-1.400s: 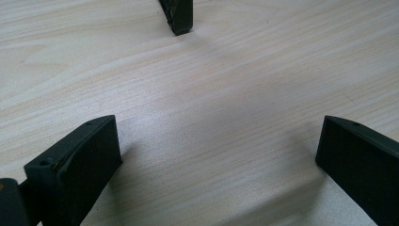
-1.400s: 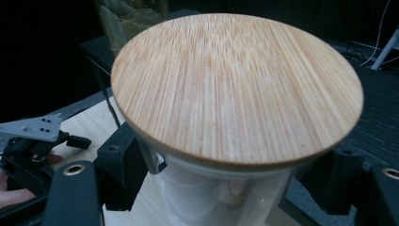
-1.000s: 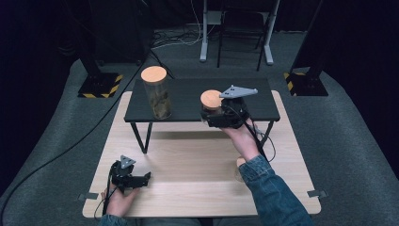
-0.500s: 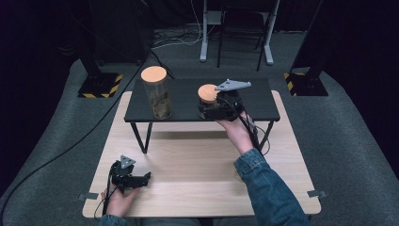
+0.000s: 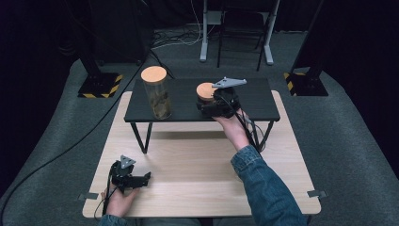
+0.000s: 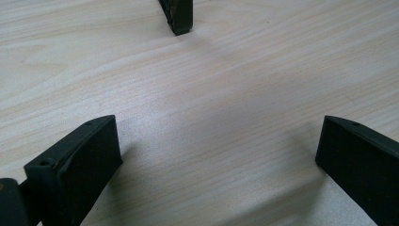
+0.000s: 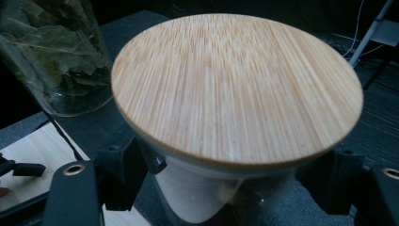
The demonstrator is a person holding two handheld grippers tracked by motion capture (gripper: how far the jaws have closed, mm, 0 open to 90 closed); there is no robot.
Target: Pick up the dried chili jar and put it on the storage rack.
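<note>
**Small jar gripped below its lid, close to the shelf edge**

Nearest the person, the left gripper [image 5: 133, 178] rests on the wooden table [image 5: 197, 188], jaws spread wide with nothing between them. Farther out, the right gripper [image 5: 212, 107] is clenched on the small jar [image 7: 202, 197], jaws pressing the glass just under its bamboo lid [image 7: 237, 84], above the black shelf [image 5: 254, 101]. The glass looks slippery; a tilt could let it slide or knock the tall leaf-filled jar [image 5: 157, 94] beyond.

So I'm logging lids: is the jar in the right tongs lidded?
Lidded: a bamboo lid sits flat over the jar held between the right tongs.
</note>
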